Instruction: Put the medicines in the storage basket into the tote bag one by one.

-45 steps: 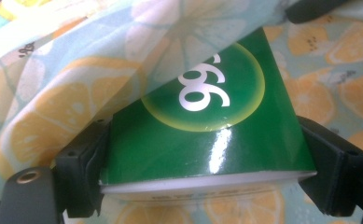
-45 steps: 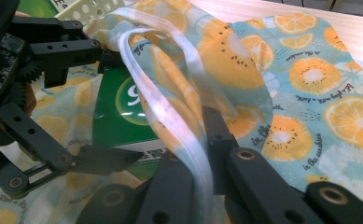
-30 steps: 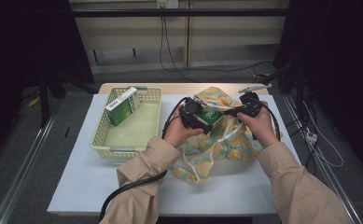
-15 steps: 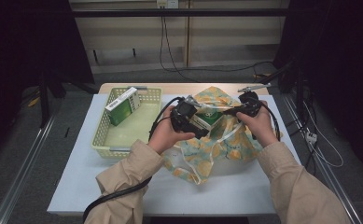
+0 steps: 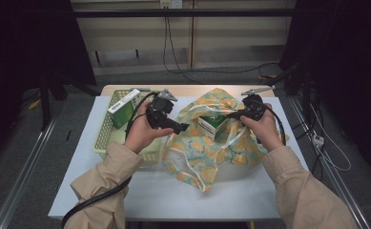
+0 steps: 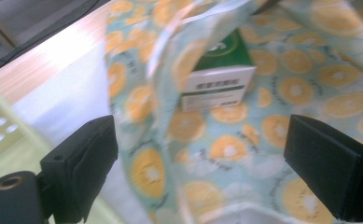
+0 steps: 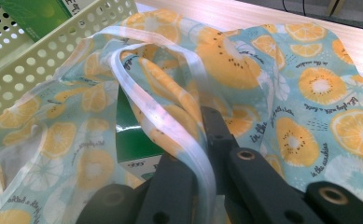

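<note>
Two grippers, left gripper point(image 5: 182, 128) spread, right gripper point(image 5: 231, 115) pinching one fruit-print bag point(image 5: 207, 152), two green boxes, one basket point(image 5: 108, 137).

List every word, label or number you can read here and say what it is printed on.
"is the sunshine": small script on the fruit-print bag, repeated beside the orange slices.
Green and white box inside the bag: one line of characters on the white panel, too blurred to read.
Box in the basket: print too small.
</note>
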Motion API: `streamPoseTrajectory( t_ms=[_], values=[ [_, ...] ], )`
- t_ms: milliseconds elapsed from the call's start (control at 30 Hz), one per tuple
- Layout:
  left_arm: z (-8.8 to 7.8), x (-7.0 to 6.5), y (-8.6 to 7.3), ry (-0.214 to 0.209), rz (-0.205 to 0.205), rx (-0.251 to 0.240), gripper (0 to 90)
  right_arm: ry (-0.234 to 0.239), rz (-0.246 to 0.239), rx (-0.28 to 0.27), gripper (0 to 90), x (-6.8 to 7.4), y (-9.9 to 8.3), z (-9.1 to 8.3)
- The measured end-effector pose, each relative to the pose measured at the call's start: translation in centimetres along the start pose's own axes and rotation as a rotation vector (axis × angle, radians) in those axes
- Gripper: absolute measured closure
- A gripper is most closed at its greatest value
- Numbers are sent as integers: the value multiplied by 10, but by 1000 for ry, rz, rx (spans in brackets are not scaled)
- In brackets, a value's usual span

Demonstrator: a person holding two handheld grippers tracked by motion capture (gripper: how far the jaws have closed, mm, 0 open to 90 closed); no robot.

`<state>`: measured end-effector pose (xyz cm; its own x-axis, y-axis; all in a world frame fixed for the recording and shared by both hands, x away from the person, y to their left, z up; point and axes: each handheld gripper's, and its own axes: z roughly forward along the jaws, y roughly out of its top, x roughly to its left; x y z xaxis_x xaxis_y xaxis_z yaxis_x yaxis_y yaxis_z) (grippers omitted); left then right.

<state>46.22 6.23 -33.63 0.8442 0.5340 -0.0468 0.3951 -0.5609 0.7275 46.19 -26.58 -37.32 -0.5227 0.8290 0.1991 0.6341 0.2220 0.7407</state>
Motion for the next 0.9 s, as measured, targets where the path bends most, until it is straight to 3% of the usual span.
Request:
streamPoseTrajectory(
  t_ms=[200, 367, 700, 833, 900],
  values=[
    [-8, 25, -12, 3, -15, -17, 54, 3, 0, -3, 899, -1, -3, -2],
    [-15, 42, -20, 49, -55, -2, 56, 4, 0, -3, 899, -3, -6, -6],
    [-25, 72, -36, 102, -77, 6, 55, 1, -6, -3, 899, -2, -5, -9],
    [-29, 86, -44, 149, -103, 10, 59, 7, -9, -6, 899, 0, -4, -8],
    [-29, 93, -48, 150, -117, 21, 62, 9, -11, -1, 899, 0, -4, -7]
  ],
)
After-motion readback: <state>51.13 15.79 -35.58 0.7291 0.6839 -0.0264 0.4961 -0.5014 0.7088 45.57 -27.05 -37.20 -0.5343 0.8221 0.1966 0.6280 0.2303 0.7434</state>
